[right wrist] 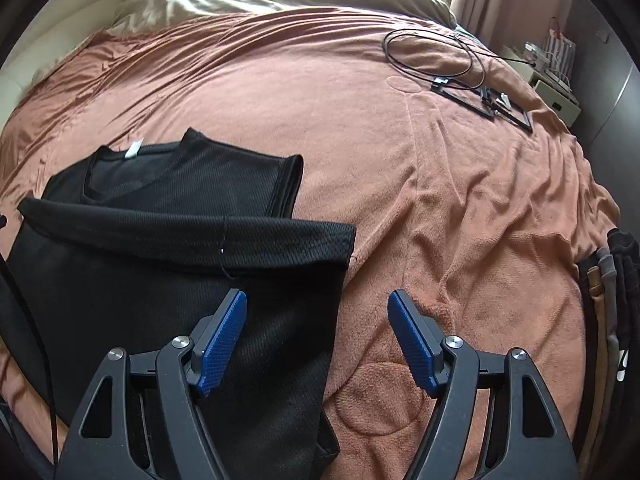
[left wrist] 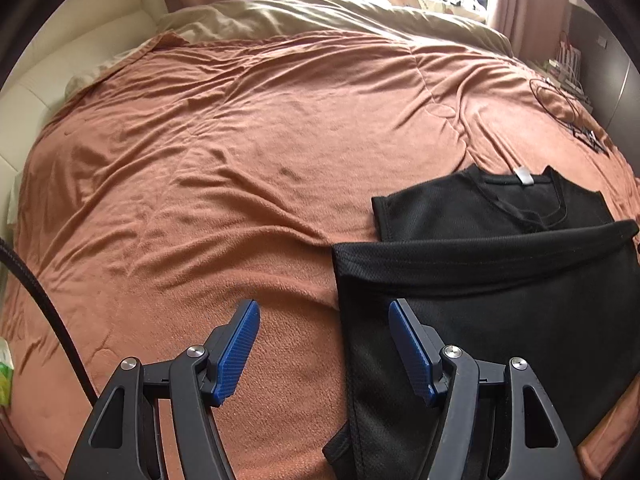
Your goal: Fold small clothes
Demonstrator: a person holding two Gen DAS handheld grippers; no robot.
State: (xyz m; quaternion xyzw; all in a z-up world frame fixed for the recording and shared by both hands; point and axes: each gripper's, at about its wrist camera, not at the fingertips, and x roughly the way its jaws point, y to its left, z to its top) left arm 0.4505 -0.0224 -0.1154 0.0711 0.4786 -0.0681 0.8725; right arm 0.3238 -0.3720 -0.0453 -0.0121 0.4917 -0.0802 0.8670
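Observation:
A black mesh shirt (left wrist: 480,288) lies on the brown blanket (left wrist: 224,168), partly folded, its lower part laid up over the body below the collar with a white tag (left wrist: 523,176). My left gripper (left wrist: 324,344) is open and empty, straddling the shirt's left edge. In the right wrist view the shirt (right wrist: 168,264) lies left of centre with its tag (right wrist: 133,149) at the far end. My right gripper (right wrist: 316,336) is open and empty, straddling the shirt's right edge.
A black cable and flat black frames (right wrist: 480,96) lie on the blanket at the far right. Stacked folded clothes (right wrist: 616,304) sit at the right edge. A beige duvet (left wrist: 320,16) covers the far end, a white padded headboard (left wrist: 60,60) stands left. A black hose (left wrist: 44,312) crosses lower left.

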